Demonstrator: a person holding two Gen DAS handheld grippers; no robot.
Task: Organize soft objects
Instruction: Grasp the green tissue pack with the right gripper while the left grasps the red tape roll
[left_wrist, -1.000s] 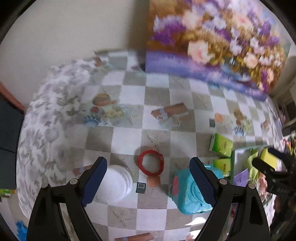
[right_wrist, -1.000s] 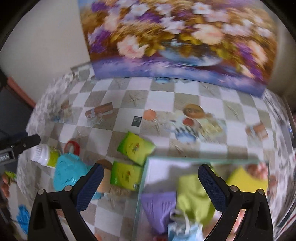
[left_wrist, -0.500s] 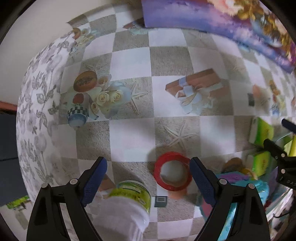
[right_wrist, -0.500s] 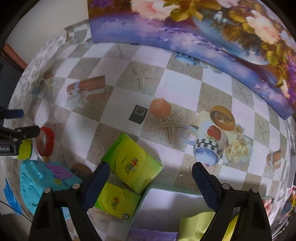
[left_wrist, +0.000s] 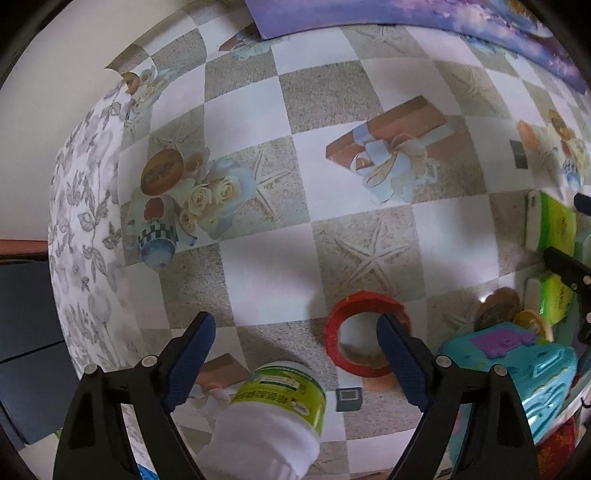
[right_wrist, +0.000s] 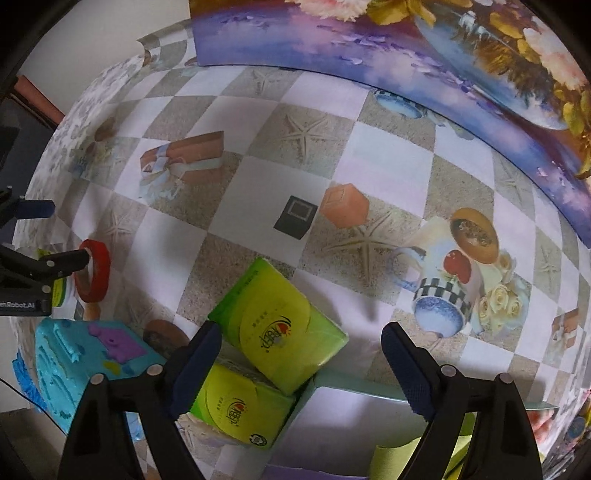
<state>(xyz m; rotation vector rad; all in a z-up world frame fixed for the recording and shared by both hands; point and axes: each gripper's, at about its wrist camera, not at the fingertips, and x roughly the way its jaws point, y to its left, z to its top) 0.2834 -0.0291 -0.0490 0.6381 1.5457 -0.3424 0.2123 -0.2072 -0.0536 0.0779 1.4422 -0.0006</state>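
Note:
Two yellow-green tissue packs lie by the box's corner: the upper pack sits under and between the pads of my right gripper, untouched by either pad. The lower pack lies beside the left finger. My left gripper also points down, jaws wide, above a white jar with a green label, without touching it. Its right finger overlaps a red tape ring. Both packs and the right gripper's fingers show at the left wrist view's right edge.
A teal-rimmed box holding yellow-green and purple cloths sits at the lower right. A turquoise toy case stands left of the packs. A flower painting leans at the back of the checkered tablecloth, which drops off at the left.
Both grippers have sunk toward the table and tipped downward. The jar and tape ring now loom larger under the left; the tissue pack sits between the right's slightly narrowed fingers.

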